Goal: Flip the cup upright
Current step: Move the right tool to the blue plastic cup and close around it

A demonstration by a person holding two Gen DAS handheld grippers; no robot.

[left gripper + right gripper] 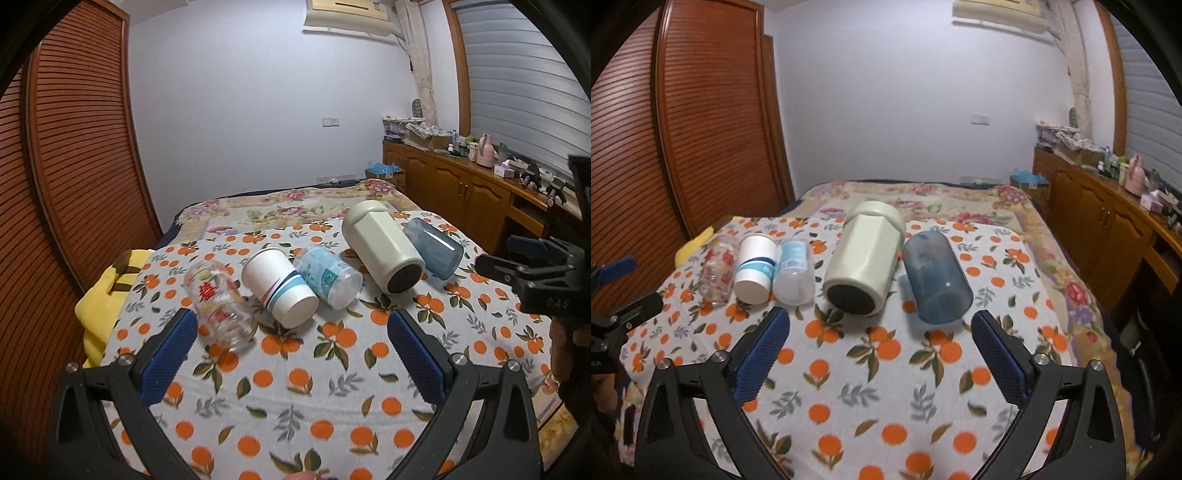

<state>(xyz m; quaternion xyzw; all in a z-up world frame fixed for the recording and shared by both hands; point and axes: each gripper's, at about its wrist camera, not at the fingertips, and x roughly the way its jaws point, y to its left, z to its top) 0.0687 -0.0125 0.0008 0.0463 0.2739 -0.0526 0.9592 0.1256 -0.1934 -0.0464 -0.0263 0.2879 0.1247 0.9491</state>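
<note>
Several cups lie on their sides in a row on the orange-print cloth (295, 387): a clear glass with red print (221, 306), a white paper cup with blue stripes (279, 286), a light blue plastic cup (328, 277), a large cream tumbler (382, 245) and a dark blue translucent cup (434, 251). My left gripper (291, 336) is open and empty, just short of the glass and paper cup. My right gripper (881, 334) is open and empty, just short of the cream tumbler (862, 254) and the dark blue cup (936, 277). The right gripper also shows in the left wrist view (517, 266).
The cloth lies on a bed with a floral blanket (942, 199). A yellow cloth (99, 295) hangs at the left edge. A slatted wooden wardrobe (74, 166) stands left. A cluttered wooden cabinet (461, 181) runs along the right wall.
</note>
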